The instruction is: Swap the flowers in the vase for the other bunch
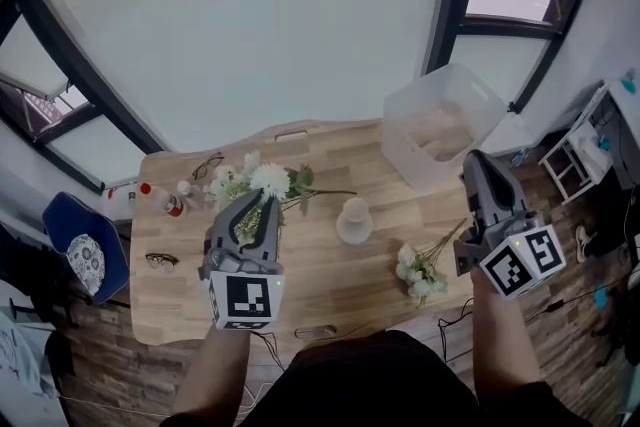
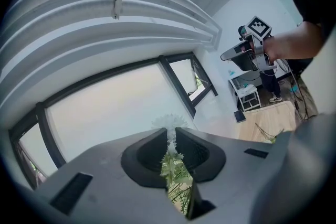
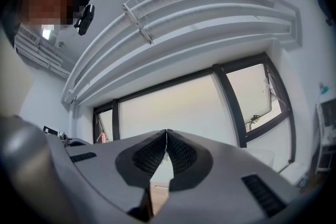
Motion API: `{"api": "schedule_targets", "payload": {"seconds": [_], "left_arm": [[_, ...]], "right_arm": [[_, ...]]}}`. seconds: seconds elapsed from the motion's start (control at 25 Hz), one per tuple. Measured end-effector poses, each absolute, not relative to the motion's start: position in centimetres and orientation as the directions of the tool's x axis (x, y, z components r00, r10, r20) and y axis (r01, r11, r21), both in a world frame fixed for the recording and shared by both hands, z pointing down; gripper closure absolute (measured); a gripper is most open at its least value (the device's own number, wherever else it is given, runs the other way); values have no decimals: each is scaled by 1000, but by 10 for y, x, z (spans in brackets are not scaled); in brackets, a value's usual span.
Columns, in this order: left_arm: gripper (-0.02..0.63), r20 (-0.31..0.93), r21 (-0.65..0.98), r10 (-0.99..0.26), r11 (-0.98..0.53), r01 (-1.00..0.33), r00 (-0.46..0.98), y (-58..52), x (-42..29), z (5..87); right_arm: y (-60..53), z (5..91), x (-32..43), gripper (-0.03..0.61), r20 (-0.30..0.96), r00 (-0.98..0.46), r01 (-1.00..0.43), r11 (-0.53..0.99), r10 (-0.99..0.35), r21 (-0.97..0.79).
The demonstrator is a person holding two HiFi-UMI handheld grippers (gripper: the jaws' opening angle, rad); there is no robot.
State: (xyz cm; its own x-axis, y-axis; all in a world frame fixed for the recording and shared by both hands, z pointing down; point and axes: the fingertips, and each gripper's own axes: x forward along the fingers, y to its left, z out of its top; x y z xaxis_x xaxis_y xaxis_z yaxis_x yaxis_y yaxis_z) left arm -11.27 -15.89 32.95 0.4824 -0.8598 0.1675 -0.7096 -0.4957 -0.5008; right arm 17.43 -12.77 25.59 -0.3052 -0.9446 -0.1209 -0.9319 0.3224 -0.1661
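Observation:
In the head view my left gripper [image 1: 262, 201] is shut on the stems of a white flower bunch [image 1: 268, 179], held over the left part of the wooden table [image 1: 320, 290]. The left gripper view shows green stems and a white bloom [image 2: 169, 123] pinched between the pads [image 2: 152, 152]. A small white vase [image 1: 353, 221] stands near the table's middle, with nothing in it that I can see. A second bunch of pale flowers [image 1: 420, 273] lies on the table to its right. My right gripper [image 1: 478, 163] hovers over the table's right end, shut and holding nothing [image 3: 166, 134].
A clear plastic bin [image 1: 440, 127] sits at the back right corner. Two pairs of glasses [image 1: 208, 165] [image 1: 160, 261] and a red-capped bottle [image 1: 171, 204] lie at the left. A blue chair [image 1: 85, 250] stands left of the table, a white rack [image 1: 570, 160] at right.

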Motion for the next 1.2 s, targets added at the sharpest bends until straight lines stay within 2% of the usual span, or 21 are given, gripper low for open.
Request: {"api": "schedule_targets", "payload": {"seconds": [1.2], "left_arm": [[563,234,-535,-832,-542,-648,503,-141,-96,348]], "right_arm": [[-124,284,180,549,-94,-302,-921,315,-949,-228]]}}
